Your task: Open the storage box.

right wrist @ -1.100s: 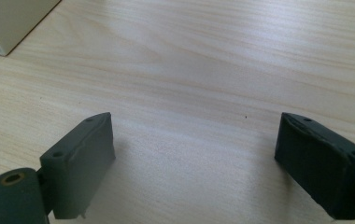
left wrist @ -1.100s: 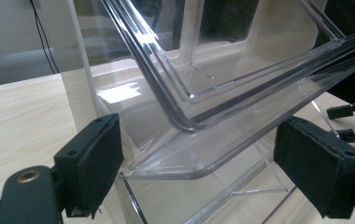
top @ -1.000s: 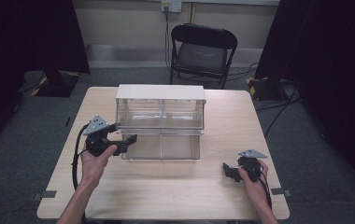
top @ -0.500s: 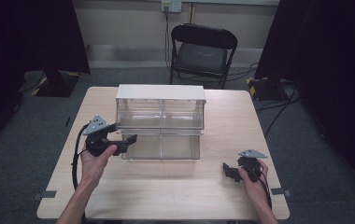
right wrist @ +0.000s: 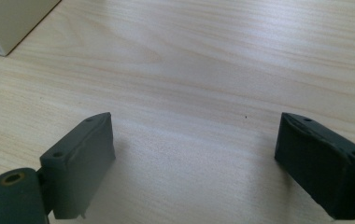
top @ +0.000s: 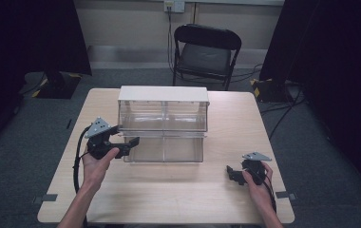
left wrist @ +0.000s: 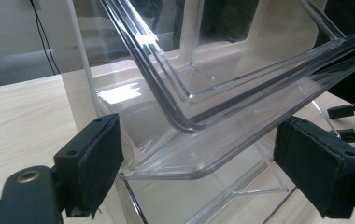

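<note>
A clear plastic drawer cabinet with a cream-white top and frame stands on the pale wooden bench, towards its far half. Its lower clear drawer is pulled out towards the person.

The left gripper, held in the person's left hand, sits at the left front corner of that drawer. In the left gripper view its jaws are spread wide, and the drawer's clear front lip lies between them, nearer the left jaw than the right; neither pad presses on the plastic, so the jaws are released. Above the lip, the bottom of the upper clear drawer slants across the frame. Beyond the right jaw the other gripper rests farther off on the bench.

The right gripper, in the person's right hand, rests on the bench near its front right corner, well apart from the cabinet. In the right gripper view its jaws are likewise released, wide apart, with bare wood grain between them. A cream corner of the cabinet frame shows beyond and outside the left jaw.

A black folding chair stands on the grey floor beyond the bench.
</note>
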A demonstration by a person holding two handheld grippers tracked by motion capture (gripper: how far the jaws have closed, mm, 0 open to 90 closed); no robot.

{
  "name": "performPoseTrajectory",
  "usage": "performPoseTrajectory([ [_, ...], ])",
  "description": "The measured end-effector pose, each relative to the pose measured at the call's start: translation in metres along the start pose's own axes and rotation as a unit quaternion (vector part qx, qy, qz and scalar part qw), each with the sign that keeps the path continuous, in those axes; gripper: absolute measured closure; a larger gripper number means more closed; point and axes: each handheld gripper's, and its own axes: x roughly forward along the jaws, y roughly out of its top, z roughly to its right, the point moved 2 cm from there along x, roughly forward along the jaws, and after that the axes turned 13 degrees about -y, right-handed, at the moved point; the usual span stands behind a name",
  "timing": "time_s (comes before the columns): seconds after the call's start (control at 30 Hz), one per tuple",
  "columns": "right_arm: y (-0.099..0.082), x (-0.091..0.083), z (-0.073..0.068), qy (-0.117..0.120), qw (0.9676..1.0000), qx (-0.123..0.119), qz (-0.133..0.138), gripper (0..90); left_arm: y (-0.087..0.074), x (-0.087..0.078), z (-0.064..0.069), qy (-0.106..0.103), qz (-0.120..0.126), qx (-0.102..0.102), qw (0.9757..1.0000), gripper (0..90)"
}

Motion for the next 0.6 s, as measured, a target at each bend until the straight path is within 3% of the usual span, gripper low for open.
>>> performPoseTrajectory([
  [0.6, 0.0, 0.0, 0.0, 0.0, 1.0, 0.0, 0.0, 11.3, 0.0002, -0.0005, -0.0007, -0.002, -0.002, 0.002, 1.0, 16.0],
])
